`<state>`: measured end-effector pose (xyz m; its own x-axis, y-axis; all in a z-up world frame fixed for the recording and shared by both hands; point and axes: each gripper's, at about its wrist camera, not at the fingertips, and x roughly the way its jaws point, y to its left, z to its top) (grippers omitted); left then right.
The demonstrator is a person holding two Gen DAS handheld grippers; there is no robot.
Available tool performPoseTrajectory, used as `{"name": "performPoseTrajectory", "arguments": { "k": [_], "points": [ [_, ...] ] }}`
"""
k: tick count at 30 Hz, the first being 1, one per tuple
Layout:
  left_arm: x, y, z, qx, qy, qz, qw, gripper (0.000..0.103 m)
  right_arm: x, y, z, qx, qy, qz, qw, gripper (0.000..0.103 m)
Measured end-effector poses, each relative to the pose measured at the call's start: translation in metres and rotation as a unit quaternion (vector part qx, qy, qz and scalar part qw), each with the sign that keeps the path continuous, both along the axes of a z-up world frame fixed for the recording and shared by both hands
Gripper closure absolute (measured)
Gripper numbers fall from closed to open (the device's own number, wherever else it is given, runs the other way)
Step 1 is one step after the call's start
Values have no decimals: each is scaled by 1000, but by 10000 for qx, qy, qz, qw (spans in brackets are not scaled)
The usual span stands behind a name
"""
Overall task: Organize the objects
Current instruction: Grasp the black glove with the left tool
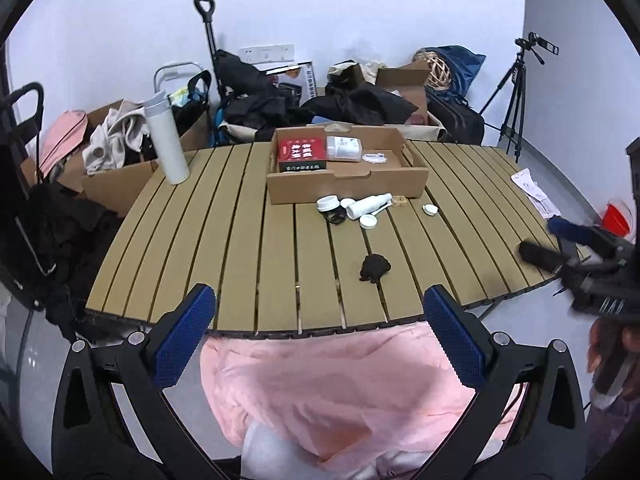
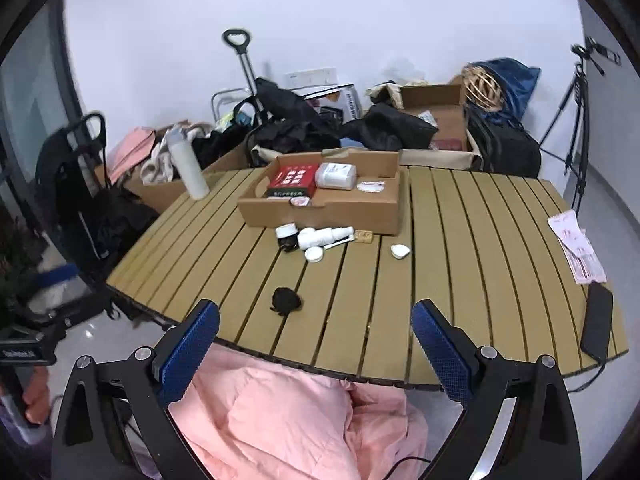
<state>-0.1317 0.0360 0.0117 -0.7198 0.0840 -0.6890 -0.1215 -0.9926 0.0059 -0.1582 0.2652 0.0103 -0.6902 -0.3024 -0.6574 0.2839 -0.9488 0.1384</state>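
Both grippers idle off the near table edge. Left gripper (image 1: 320,320) has its fingers spread wide, holding nothing; right gripper (image 2: 316,336) same, wide apart and empty. Slatted table (image 2: 480,240) carries a cardboard tray (image 2: 320,210) holding a red box (image 2: 294,180) and a white bottle (image 2: 336,176) lying beside it. Just in front of the tray: dark jar (image 2: 287,238), white spray bottle (image 2: 326,236) on its side, 2 loose white caps (image 2: 314,255) (image 2: 400,251). Black clump (image 2: 286,300) sits nearer the edge. White thermos (image 1: 166,138) upright at far left. Phone (image 2: 598,326) at right edge.
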Motion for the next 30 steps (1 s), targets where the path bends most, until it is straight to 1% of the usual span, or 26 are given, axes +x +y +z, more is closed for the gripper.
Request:
{"name": "performPoseTrajectory", "arguments": {
  "k": [5,8,11,14,17,18,19,21,22,24,25,26,28,29,30],
  "points": [
    [-14,18,-26,-242,-219,-100,9994,0,-5,-14,-36,9,-232,184,9996,4],
    [-24,27,-46,-279,-373,-236,9986,0,-8,-7,-53,-293,-268,267,9989,4],
    [-37,38,-65,-307,-511,-380,9975,0,-13,8,-64,-462,-279,114,9985,4],
    [-60,53,-82,-324,-629,-585,9958,0,-16,27,-76,-602,-245,-130,9978,4],
    [-84,67,-93,-152,-651,-788,9946,2,-26,44,-89,-634,-260,-455,9966,5],
    [-92,71,-97,-135,-704,-847,9938,5,-31,48,-93,-677,-305,-495,9960,9],
    [-100,76,-102,-123,-748,-936,9927,7,-36,52,-97,-706,-351,-510,9956,17],
    [-116,86,-115,-115,-872,-1102,9900,17,-47,58,-104,-598,-401,-615,9955,24],
    [-125,90,-125,-151,-1021,-1131,9882,22,-53,61,-107,-579,-432,-637,9954,26],
    [-143,94,-145,-194,-1346,-1081,9848,46,-71,69,-116,-640,-573,-632,9943,27],
    [-149,94,-152,-189,-1463,-1029,9837,53,-79,73,-120,-614,-626,-666,9939,27],
    [-153,94,-159,-164,-1552,-972,9829,65,-88,76,-123,-558,-673,-701,9937,27],
    [-160,89,-172,-150,-1593,-801,9839,69,-107,81,-128,-451,-696,-751,9937,27],
    [-162,87,-176,-112,-1624,-793,9835,70,-119,82,-131,-407,-723,-780,9935,27],
    [-162,85,-176,-18,-1501,-806,9854,71,-131,83,-134,-392,-740,-781,9934,27]
  ]
}}
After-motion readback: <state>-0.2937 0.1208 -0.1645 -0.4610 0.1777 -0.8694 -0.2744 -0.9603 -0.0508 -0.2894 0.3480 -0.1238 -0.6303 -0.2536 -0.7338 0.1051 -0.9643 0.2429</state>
